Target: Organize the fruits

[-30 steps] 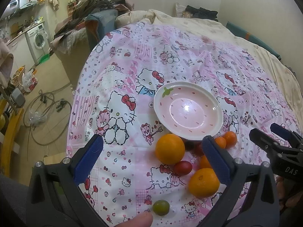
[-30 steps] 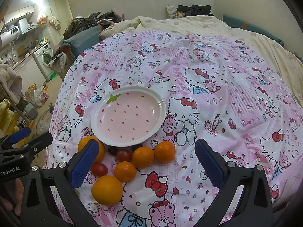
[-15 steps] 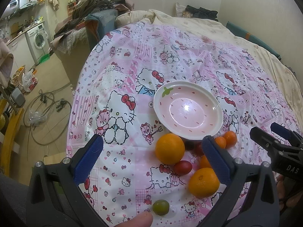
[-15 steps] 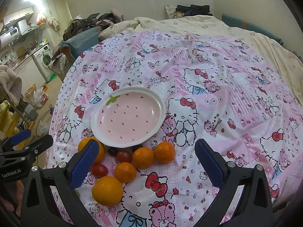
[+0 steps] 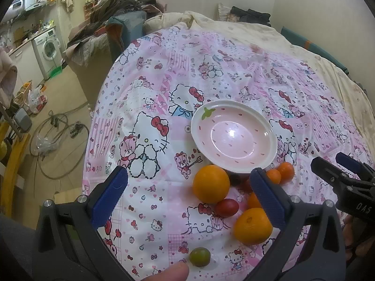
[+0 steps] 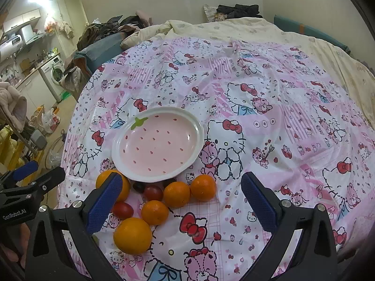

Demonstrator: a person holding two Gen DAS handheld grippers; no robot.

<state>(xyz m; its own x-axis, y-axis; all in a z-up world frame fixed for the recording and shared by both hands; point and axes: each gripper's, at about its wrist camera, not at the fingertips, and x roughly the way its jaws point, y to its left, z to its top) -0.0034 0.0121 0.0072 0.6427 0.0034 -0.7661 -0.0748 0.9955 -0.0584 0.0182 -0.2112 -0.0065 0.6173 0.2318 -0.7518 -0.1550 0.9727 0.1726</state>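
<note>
A pink strawberry-pattern plate point(image 5: 267, 164) point(image 6: 121, 164) lies empty on a Hello Kitty cloth. Near its front edge lie several oranges, among them a big one point(image 5: 211, 183) and another point(image 5: 252, 226) point(image 6: 132, 235), small ones point(image 6: 177, 194) point(image 6: 203, 187) point(image 6: 154, 212), red tomatoes point(image 5: 226, 207) point(image 6: 122, 210) point(image 6: 152, 192), and a green fruit point(image 5: 199, 256). My left gripper point(image 5: 187, 201) is open and empty above the cloth, left of the fruit. My right gripper point(image 6: 180, 203) is open and empty over the fruit pile.
The cloth point(image 6: 269, 117) covers a bed with a cream quilt point(image 6: 234, 28) behind. The bed's left edge drops to a floor with cables point(image 5: 56, 140), a washing machine point(image 5: 46, 49) and piled clothes point(image 5: 112, 23). Each gripper shows in the other's view point(image 5: 344, 182) point(image 6: 25, 187).
Almost nothing: both grippers stay open and hover in place, with only a slight drift. No fruit has moved.
</note>
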